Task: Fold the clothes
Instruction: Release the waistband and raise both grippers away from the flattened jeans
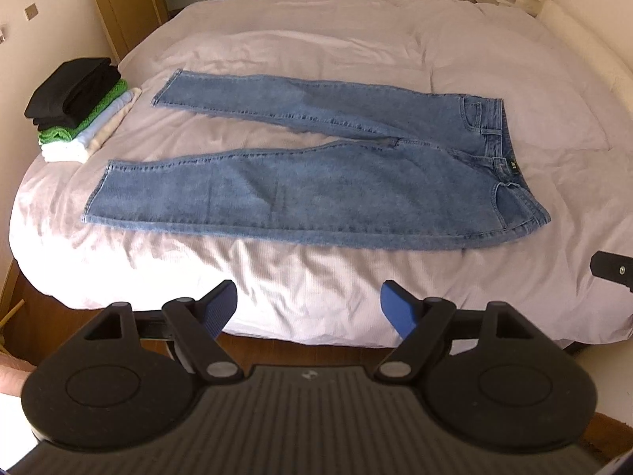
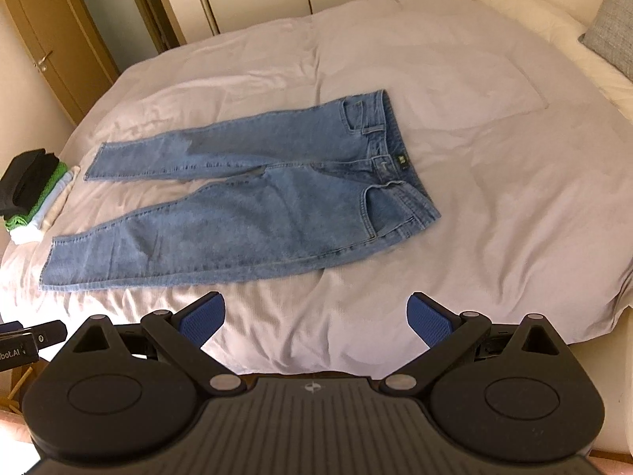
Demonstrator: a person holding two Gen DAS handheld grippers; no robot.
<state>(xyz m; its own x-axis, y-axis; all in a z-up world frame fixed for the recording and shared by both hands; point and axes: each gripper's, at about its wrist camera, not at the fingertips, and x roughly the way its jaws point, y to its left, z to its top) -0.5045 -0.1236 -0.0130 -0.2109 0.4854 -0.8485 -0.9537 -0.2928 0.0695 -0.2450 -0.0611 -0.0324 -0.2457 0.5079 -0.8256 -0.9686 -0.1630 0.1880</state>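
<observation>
Lying flat, legs apart: blue jeans [image 1: 316, 182]

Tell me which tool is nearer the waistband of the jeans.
Right. The right tool hovers open off the bed's near edge, almost below the waistband. The left tool, also open, sits further toward the legs of the jeans.

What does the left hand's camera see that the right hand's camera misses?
Only the left view shows the left tool open, with the bed's wooden floor edge below it. Only the right view shows the right tool open, and a grey pillow at the headboard. Both show the jeans spread flat on the bed and the folded stack at their leg ends.
</observation>
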